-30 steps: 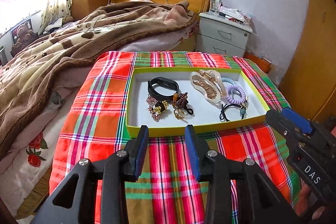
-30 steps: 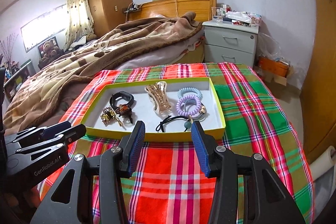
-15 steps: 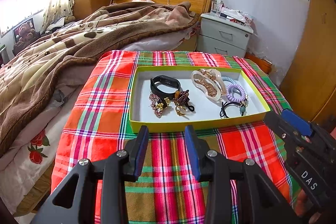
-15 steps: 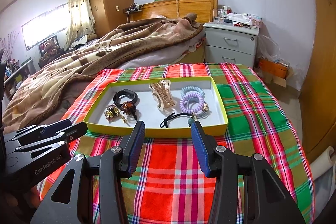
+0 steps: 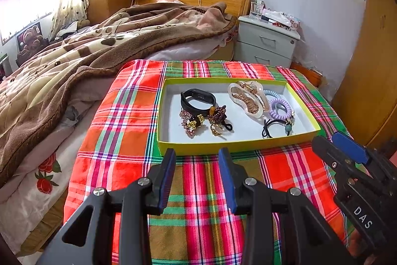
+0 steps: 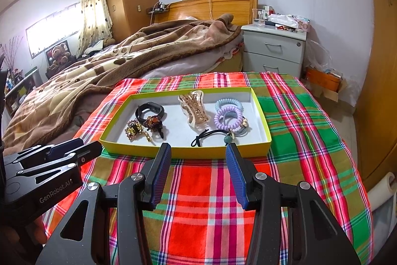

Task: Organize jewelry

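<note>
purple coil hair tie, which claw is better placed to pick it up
Right, probably. The purple coil hair tie lies at the tray's right end, nearly ahead of the open right claw. The open left claw faces the black band side.

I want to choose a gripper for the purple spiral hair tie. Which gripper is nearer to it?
Probably the right gripper: it sits before the tray's near rim, below and slightly left of the purple spiral hair tie. The left gripper is farther left, opposite the black band.

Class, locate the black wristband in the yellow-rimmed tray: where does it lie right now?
In both wrist views the black wristband lies in the tray's far left part, just behind the beaded ornaments and left of the gold hair claw.
</note>
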The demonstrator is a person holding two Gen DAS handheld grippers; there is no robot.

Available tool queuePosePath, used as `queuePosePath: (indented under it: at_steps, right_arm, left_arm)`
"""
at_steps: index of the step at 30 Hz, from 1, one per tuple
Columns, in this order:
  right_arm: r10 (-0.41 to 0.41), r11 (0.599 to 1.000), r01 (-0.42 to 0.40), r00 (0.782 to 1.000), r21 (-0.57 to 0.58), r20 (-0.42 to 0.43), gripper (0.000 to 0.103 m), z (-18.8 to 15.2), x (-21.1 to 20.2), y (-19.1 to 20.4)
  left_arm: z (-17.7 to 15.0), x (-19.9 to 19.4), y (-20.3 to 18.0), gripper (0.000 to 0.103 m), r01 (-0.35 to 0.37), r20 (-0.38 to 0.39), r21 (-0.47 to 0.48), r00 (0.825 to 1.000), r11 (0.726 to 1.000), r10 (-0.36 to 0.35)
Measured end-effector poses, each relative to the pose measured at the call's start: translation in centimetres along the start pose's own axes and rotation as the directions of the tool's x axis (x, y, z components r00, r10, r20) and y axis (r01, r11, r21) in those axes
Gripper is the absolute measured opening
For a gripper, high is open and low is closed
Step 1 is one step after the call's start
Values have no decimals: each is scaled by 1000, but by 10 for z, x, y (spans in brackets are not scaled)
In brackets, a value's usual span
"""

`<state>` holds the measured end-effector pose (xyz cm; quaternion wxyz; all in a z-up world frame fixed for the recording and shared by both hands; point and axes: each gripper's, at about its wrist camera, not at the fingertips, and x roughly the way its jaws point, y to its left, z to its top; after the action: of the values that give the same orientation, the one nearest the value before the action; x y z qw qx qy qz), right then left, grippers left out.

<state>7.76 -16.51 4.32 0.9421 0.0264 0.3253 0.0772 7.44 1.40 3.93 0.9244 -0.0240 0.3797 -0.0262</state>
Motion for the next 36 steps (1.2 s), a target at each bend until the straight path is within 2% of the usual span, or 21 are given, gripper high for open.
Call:
queuePosePath:
  at_steps: [22, 36]
  right_arm:
    - [0, 1000, 0, 1000, 8, -3, 47, -1, 1, -5]
    - [-1, 1000, 1, 1000, 14, -2, 47, -1, 2, -8]
  left_arm:
    - [-2, 5, -2, 37, -8, -18, 10, 1000, 1000, 8]
    - [-2, 5, 2, 37, -21, -15, -16, 1000, 1000, 21]
